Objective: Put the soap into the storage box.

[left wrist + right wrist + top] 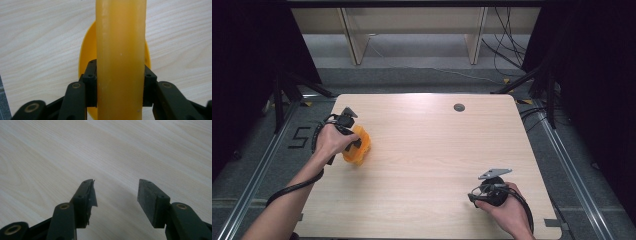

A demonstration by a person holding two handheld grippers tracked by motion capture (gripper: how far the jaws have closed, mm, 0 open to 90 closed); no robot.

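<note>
An orange-yellow plastic object (357, 147) with a thick rounded band and a disc-like part rests at the left side of the wooden table (427, 150). My left gripper (353, 142) is shut on its band (121, 57), one jaw pressing each side, with the yellow disc (87, 53) behind it. At the table's front right my right gripper (474, 196) stands open just above the bare wood, nothing between its pads (147, 195); midway between the fingertips is empty table (116, 192).
A small round grommet (459, 107) sits in the table near its far edge. Black stands and cables (507, 45) surround the table on the floor. Wooden furniture legs (354, 40) stand behind.
</note>
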